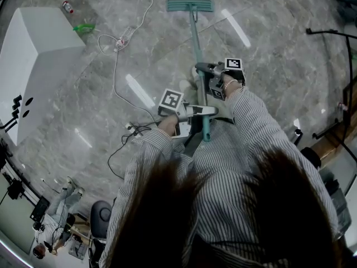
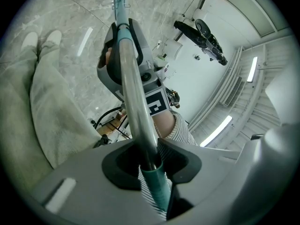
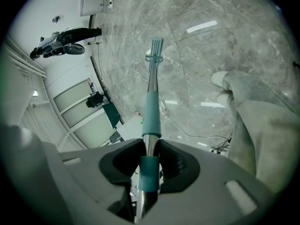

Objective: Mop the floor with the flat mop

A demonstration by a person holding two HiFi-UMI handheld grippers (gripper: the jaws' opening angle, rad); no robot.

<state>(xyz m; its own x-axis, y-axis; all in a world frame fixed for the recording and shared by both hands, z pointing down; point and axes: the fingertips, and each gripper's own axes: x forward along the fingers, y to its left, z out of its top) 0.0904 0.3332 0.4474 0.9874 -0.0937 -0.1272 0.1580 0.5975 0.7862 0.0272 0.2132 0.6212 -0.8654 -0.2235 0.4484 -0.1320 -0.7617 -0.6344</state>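
Observation:
The flat mop's teal head point(image 1: 189, 5) lies flat on the grey marble floor ahead of me, and its metal handle point(image 1: 197, 49) slants back toward my body. My right gripper point(image 1: 202, 69) is shut on the handle partway up. My left gripper point(image 1: 206, 111) is shut on it higher, near the teal end grip point(image 1: 206, 132). In the left gripper view the handle point(image 2: 133, 102) runs out from between the closed jaws of my left gripper point(image 2: 150, 165) to the right gripper point(image 2: 126, 55). The right gripper view shows my right gripper point(image 3: 149, 161) clamping the handle point(image 3: 151, 111), with the mop head point(image 3: 156, 48) far off.
A white cabinet point(image 1: 33, 60) stands at the left. A white cable with a power strip point(image 1: 120, 41) trails across the floor left of the mop, near a green object point(image 1: 85, 28) and a bottle point(image 1: 67, 6). Black stands point(image 1: 329, 32) line the right edge. A person point(image 1: 53, 228) sits at lower left.

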